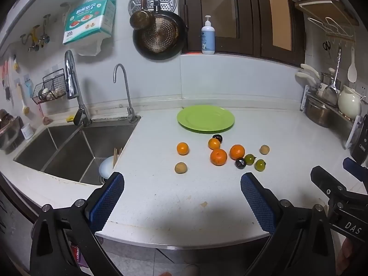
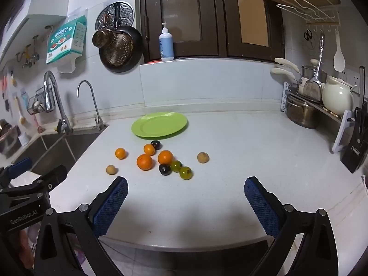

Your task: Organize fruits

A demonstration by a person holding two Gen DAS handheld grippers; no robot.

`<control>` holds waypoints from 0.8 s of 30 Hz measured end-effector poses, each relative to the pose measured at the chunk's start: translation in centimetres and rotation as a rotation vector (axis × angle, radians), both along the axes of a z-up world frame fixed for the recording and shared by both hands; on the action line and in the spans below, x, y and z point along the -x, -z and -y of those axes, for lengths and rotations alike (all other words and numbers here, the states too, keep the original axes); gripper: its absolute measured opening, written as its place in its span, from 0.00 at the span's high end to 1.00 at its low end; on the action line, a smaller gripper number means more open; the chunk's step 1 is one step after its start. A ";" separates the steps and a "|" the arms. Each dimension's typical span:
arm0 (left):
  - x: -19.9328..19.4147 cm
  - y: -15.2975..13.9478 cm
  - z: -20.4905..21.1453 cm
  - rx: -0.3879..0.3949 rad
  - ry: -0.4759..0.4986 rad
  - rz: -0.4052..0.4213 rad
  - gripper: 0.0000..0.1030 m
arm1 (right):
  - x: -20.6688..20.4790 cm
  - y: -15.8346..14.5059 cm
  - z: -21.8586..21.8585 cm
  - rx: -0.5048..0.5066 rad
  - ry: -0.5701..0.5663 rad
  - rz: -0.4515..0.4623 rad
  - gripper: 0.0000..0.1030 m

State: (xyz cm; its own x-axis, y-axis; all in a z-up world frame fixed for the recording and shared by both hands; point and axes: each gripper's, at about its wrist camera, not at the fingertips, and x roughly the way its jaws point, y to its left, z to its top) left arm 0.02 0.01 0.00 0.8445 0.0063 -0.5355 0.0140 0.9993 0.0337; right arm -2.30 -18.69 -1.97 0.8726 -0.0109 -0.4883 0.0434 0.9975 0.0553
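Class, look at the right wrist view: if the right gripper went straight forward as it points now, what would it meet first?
Probably the nearest green tomato, just left of the right gripper midline; only bare countertop lies before it. Depth is uncertain.

White speckled worktop (image 1: 161, 195); double stainless-steel sink (image 1: 69, 151) at left with two chrome taps (image 1: 74, 87); dark perforated pan (image 1: 158, 34) hanging on the wall; white-and-blue pump bottle (image 1: 208, 36) on the window ledge.

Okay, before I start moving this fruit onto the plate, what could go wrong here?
The round fruits lie loose on the counter; a nudge could roll the leftmost orange toward the sink. The dark fruit touches a green tomato, so gripping one may push the other away. The green plate is shallow, so fruit may roll off.
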 end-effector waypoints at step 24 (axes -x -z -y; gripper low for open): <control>0.3 0.1 -0.3 0.008 -0.008 0.009 0.00 | 0.1 0.2 -0.3 0.017 -0.007 -0.005 0.01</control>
State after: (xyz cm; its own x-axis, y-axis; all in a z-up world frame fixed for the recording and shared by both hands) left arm -0.30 0.31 -0.11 0.8492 0.0089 -0.5280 0.0052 0.9997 0.0253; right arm -2.41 -18.38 -2.17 0.8700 -0.0132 -0.4929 0.0365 0.9986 0.0377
